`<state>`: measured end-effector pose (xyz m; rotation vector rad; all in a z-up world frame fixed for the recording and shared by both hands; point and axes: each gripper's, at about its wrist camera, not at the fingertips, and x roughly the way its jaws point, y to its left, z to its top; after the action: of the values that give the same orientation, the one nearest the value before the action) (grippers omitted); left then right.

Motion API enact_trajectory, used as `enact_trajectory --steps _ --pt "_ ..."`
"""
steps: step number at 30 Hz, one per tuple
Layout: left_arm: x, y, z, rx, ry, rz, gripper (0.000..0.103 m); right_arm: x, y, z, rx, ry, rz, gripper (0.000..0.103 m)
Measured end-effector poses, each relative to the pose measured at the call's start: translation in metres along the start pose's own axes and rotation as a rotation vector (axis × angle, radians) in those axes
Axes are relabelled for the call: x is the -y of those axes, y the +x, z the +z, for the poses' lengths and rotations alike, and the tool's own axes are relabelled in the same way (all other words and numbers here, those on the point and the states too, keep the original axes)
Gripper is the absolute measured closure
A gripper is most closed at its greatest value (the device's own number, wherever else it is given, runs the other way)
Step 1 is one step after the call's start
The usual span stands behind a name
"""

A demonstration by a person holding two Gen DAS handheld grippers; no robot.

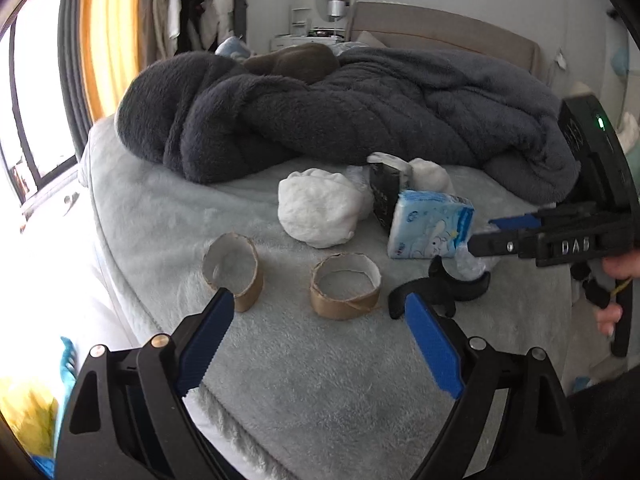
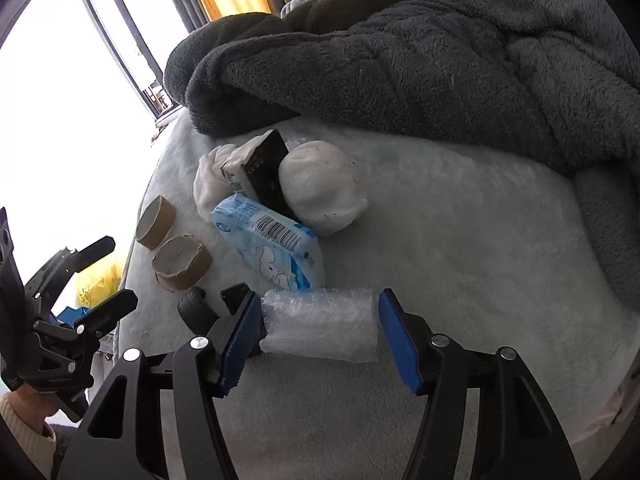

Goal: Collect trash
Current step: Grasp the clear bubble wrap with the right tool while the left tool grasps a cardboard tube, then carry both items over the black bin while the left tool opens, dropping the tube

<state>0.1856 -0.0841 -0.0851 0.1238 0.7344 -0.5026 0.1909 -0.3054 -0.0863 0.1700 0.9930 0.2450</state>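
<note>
So: bubble-wrap roll [image 2: 320, 322] lies flat on the pale fleece bed cover [image 2: 460, 240], long axis straight across the right gripper [image 2: 320, 340], both blue pads at its ends, though whether they press on it I can't tell. Left gripper [image 1: 320, 340] is wide open, empty, aimed at two cardboard tape cores [image 1: 345, 286] standing on their rims. Blue tissue pack [image 2: 276, 240] shows a barcode, text unreadable; "DAB" reads on the right gripper's body.
</note>
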Motion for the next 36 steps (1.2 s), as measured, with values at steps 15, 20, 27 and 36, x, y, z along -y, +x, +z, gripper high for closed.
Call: enact_trajectory --steps 15,20,27,36 --pt "0.004 0.02 0.0 -0.034 -0.034 -0.019 0.022 0.003 -0.006 0.005 0.032 0.02 -0.008 0.045" --pt "0.005 0.028 -0.001 -0.054 -0.049 -0.002 0.03 0.01 -0.017 0.007 0.07 0.069 -0.01 0.045" --pt "0.011 0.04 0.003 -0.079 -0.062 -0.026 0.047 0.006 -0.033 0.012 0.133 0.054 -0.022 0.045" --pt "0.004 0.034 0.005 -0.082 -0.103 -0.007 0.053 -0.02 -0.043 0.017 0.183 -0.015 0.013 0.045"
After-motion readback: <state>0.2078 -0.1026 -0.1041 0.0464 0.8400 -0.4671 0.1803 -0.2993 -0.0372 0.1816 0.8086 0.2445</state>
